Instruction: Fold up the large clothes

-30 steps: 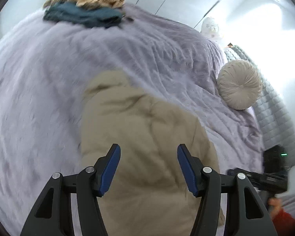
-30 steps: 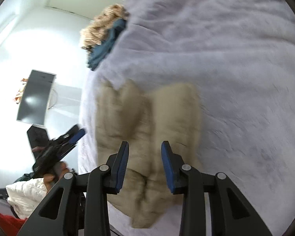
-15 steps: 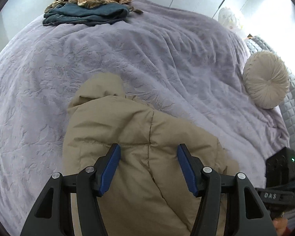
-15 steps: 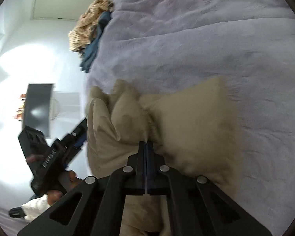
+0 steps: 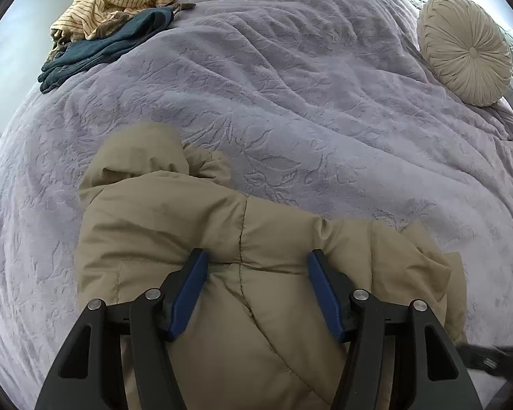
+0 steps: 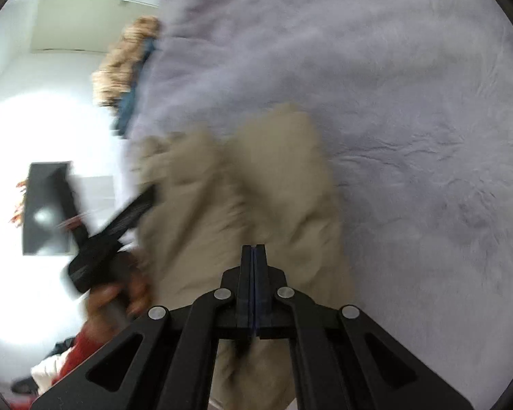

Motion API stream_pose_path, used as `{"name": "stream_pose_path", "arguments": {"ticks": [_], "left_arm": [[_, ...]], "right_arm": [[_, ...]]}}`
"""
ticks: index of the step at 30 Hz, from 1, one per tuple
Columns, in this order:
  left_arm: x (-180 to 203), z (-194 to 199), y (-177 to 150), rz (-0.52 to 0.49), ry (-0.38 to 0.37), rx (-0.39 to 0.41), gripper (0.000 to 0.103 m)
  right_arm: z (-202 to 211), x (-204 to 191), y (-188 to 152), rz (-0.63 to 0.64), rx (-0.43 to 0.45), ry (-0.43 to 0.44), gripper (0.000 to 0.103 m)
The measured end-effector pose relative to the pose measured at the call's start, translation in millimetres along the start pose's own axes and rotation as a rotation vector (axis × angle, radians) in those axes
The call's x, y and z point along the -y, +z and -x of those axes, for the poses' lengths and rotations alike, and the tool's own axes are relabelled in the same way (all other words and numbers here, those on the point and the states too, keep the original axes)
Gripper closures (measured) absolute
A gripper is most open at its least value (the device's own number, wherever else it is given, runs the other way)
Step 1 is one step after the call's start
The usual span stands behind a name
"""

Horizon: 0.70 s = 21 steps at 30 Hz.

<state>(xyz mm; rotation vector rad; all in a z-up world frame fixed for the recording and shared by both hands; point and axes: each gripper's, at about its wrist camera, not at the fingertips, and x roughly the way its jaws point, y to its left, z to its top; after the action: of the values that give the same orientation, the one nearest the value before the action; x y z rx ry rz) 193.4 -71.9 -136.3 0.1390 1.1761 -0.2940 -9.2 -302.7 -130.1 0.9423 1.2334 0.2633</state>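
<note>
- Tan puffer jacket is seen lying bunched on the purple bedspread, near its front edge; hood end points up the bed.
- Partial fold can be read: body looks doubled over along the quilted seams, but edges are uneven and a loose flap is left sticking out on the right side. Judged roughly mid-task, not a finished fold.
- Left hand-held gripper: jaws held apart, straddling the padded fabric; no pinch is visible.
- Right hand-held gripper: jaws together, closed over the jacket; whether cloth is trapped between the pads cannot be told, view is blurred.
- Striped and dark blue clothes are piled at the far corner, apart from the jacket.
- Left to do: loose flap tucked, bundle squared and flattened.
</note>
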Motion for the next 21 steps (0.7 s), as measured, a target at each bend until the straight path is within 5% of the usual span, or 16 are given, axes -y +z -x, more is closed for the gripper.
{"name": "stream_pose_path", "arguments": {"ticks": [4,8,21], "left_arm": [[-1,7,1,0.006,0.007,-0.011,0.041],[-6,32,0,0.03,0.002,-0.03,0.041],[-19,132,-75,0.067,-0.049,-0.089,0.041]], "right_arm": [[15,-29,-34,0.09,-0.032,0.033,0.103],[-9,-29,-64,0.163,-0.148,-0.12,0.103],[4,-61,-69,0.196,-0.152,-0.242,0.103]]}}
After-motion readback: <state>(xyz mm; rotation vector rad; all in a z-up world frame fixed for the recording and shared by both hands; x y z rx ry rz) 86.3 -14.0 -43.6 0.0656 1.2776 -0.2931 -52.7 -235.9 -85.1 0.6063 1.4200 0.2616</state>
